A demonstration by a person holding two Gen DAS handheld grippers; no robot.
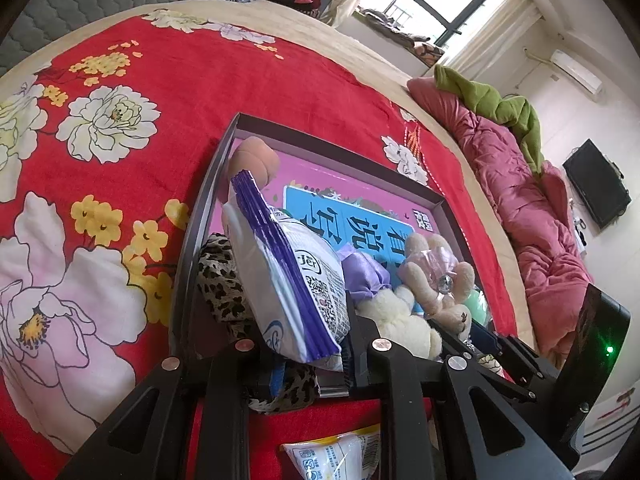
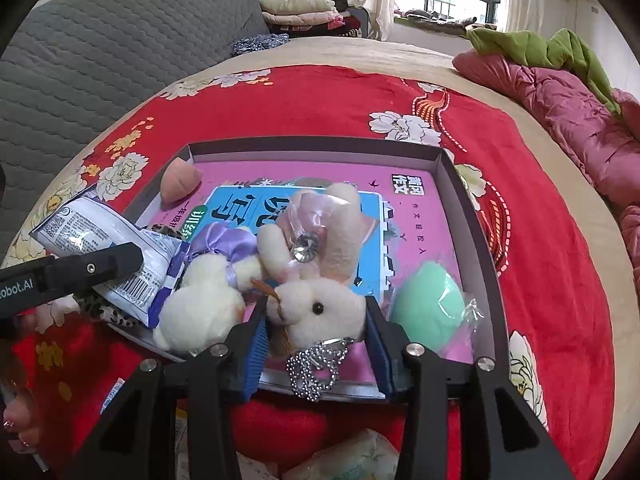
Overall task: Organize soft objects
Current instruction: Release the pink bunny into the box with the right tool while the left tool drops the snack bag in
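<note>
While I watch both wrist views, shallow dark-walled tray [image 2: 452,168] sits on red floral bedspread [image 2: 540,280], glossy pink book cover lining its floor. My left tool [image 1: 308,348] pinches crinkly white-and-purple snack packet [image 1: 288,272], holding it tilted over tray's near-left corner. My right tool [image 2: 316,320] brackets fuzzy cream plush rabbit [image 2: 312,308] at tray's near edge; blue ribbed pads sit at its head, contact unclear, jaws just widened. Beaded silver charm [image 2: 312,368] dangles below. Round mint sponge [image 2: 428,304] lies right of rabbit, peach one [image 2: 180,180] in far-left corner.
</note>
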